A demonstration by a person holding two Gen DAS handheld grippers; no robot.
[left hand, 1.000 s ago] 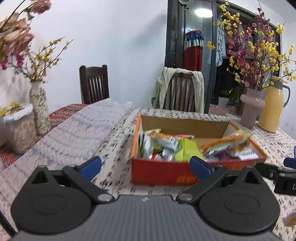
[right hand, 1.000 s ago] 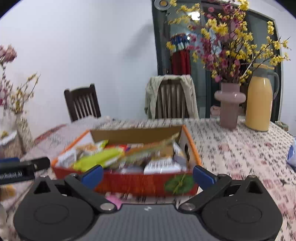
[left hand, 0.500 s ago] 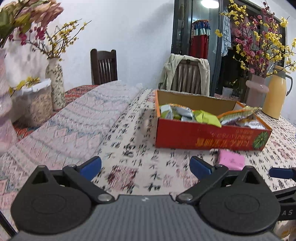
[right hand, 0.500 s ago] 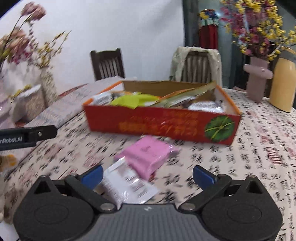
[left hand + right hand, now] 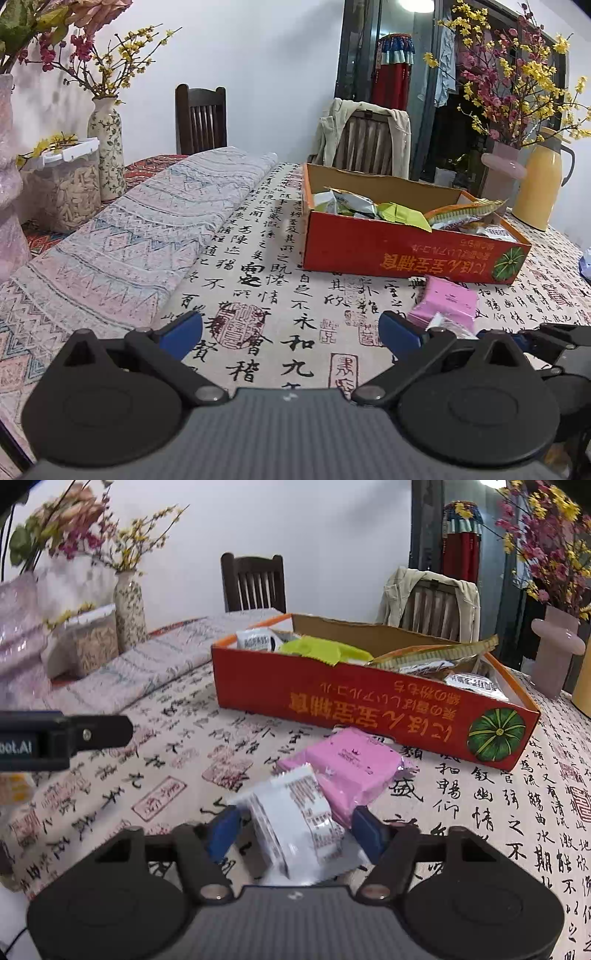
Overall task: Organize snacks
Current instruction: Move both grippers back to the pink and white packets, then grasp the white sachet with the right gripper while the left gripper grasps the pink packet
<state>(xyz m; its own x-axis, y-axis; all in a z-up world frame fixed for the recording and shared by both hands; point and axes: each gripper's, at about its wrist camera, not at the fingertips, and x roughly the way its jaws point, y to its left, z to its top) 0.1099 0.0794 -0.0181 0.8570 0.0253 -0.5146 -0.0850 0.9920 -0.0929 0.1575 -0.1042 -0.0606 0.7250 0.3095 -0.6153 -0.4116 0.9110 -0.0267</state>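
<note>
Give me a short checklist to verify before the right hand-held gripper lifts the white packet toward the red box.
1. White snack packet between the right hand-held gripper fingers, jaws closing: ok.
2. Pads pressing firmly on it: cannot tell.
3. Pink packet clear of the grip: not ok, it touches the white one.
4. Room in the red cardboard box: ok, though crowded.
5. Left hand-held gripper open, empty, out of the way: ok.

Table under cream calligraphy-print cloth (image 5: 480, 812) — bearing open red cardboard box (image 5: 369, 705), flat pink packet (image 5: 351, 768), white wrapped snack (image 5: 295, 830); folded pale zigzag-patterned fabric (image 5: 147, 229) at far left.
</note>
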